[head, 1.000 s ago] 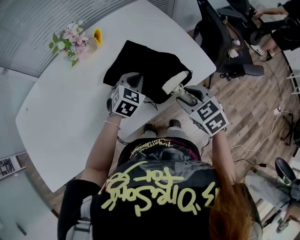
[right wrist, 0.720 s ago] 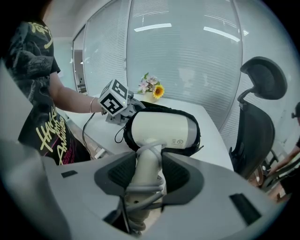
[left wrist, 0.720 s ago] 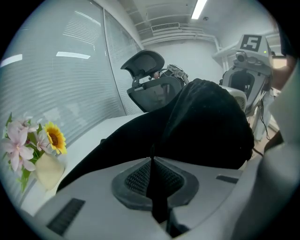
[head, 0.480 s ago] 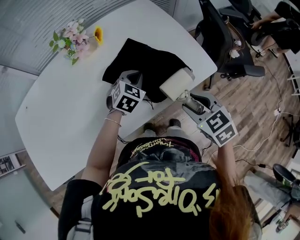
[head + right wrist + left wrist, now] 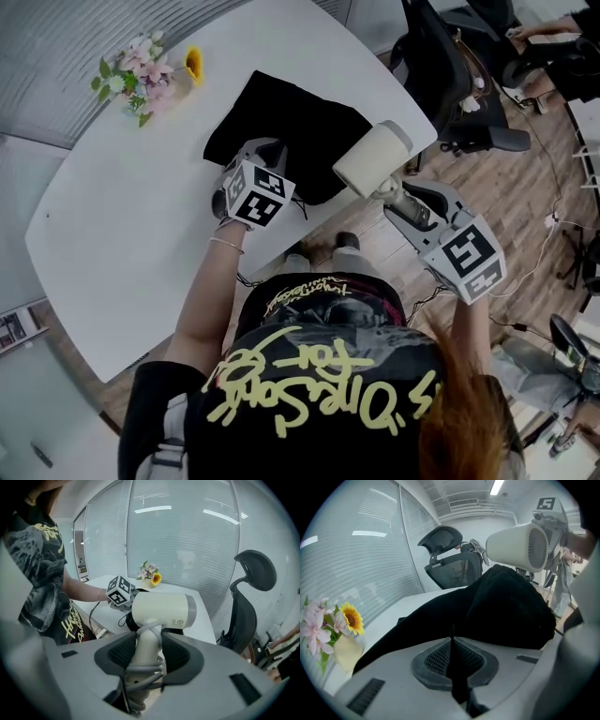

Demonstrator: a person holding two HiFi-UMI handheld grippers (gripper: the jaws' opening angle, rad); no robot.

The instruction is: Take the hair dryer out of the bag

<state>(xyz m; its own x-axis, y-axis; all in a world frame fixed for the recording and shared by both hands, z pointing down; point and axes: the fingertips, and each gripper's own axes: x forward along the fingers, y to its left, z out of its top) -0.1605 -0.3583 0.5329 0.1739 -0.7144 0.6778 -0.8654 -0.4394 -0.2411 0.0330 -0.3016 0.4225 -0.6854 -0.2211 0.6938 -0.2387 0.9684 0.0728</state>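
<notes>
Hair dryer point(image 5: 161, 611) smooth matt plastic; bag point(image 5: 281, 122) matt cloth, probably; table point(image 5: 122, 216) smooth.

An office is shown. In the head view, a large white table point(image 5: 103, 234) with rounded corners is seen across the left of the frame, set on wood-look flooring point(image 5: 525, 187). Black swivel chairs point(image 5: 441, 66) are gathered at the upper right. Glass partition walls fitted with horizontal blinds point(image 5: 187, 541) are seen in both gripper views. Strip lights point(image 5: 497, 486) and an air vent point(image 5: 463, 503) are set in the ceiling at the top of the left gripper view. A small vase of flowers point(image 5: 141, 80) is placed on the table at the upper left.
</notes>
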